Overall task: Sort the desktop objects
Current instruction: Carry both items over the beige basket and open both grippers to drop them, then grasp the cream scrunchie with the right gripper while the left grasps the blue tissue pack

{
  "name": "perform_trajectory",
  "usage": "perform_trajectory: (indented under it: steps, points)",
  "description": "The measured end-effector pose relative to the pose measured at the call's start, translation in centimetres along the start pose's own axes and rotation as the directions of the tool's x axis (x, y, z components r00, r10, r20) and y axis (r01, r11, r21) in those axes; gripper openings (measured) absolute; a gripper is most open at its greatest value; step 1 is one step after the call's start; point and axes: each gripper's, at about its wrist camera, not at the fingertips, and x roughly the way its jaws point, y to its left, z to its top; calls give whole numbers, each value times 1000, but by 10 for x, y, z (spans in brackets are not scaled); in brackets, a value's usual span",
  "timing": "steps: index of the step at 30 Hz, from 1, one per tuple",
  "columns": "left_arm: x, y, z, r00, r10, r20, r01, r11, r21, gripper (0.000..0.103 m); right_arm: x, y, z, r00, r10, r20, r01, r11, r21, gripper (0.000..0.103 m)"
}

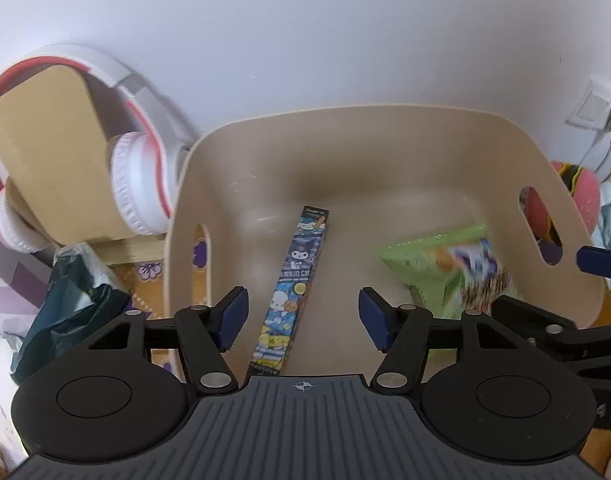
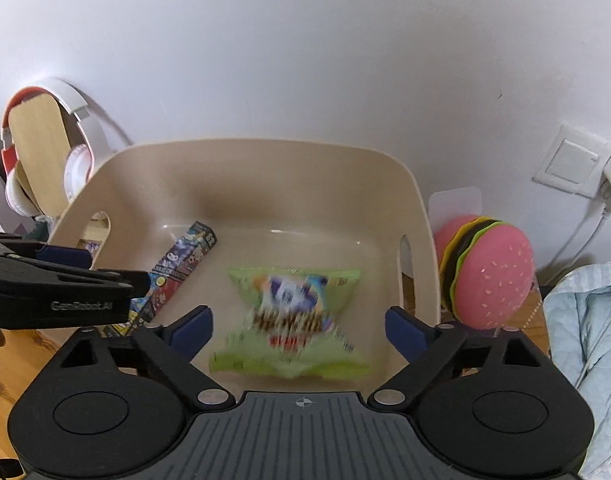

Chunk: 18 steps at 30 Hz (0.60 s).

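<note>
Beige bin (image 1: 385, 120) with cut-out handles in its side walls, sitting on a wooden desk (image 2: 25, 356) against a white wall (image 2: 305, 60); both grippers are hovering above its near edge

Left gripper (image 1: 303, 316): jaws are standing wide apart, holding nothing; blue pads (image 1: 233, 320) are showing on each finger. Directly between and beyond them a long cartoon-printed box (image 1: 295, 280) is lying flat on the bin floor, running from the near wall toward the back, touching neither finger

Right gripper (image 2: 299, 330): jaws are likewise spread wide, gripping nothing. A green snack bag (image 2: 293, 320) is appearing between the fingers, blurred; whether it is resting on the bin floor or in the air cannot be told. It is lying to the right of the long box, the two apart

From the right wrist view the left gripper is reaching in from the left edge over the bin's left wall, with the long box partly hidden behind it

Surroundings: white and red headphones (image 1: 141, 184) are hanging over a wooden stand (image 1: 45, 140) left of the bin; a dark crumpled bag (image 1: 61, 312) is lying below them. A pink burger-shaped toy (image 2: 489, 272) is sitting just right of the bin, a light blue cloth (image 2: 585, 340) farther right, a wall socket (image 2: 569, 164) with a plugged-in white cable above
</note>
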Motion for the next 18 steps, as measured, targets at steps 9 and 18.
perform_trajectory:
  steps: [9,18]
  points:
    - [-47,16,-28,999,-14,40,15,1000,-10,68,-52,-3,-14,993,-19,112,28,997,-77,103]
    - [-76,13,-85,1000,-26,2,25,998,52,70,-83,-8,-56,990,-69,122,83,990,-114,103]
